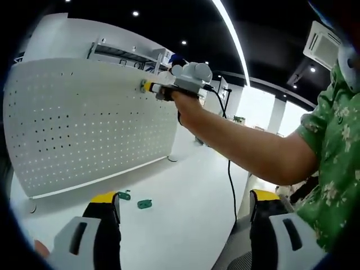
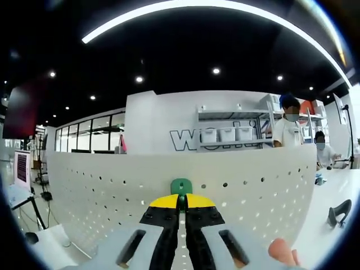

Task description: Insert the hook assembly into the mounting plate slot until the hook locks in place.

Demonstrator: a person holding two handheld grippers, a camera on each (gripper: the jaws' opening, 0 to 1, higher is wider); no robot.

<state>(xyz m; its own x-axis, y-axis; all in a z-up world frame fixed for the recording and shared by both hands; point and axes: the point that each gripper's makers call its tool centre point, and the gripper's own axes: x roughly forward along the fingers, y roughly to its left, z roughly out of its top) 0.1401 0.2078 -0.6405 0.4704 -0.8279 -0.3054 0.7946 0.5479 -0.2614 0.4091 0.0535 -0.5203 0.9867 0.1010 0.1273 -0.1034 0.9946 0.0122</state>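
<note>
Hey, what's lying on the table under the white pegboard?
Two small green hooks lie on the white table in front of the pegboard, near its foot. Whatever sits behind the pegboard's base is hidden.

One sign reads partly — large grey letters "Wo" on the far white wall.

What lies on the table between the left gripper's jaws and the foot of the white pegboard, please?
In the left gripper view, two small green hooks lie on the white table between the left gripper and the pegboard.
</note>
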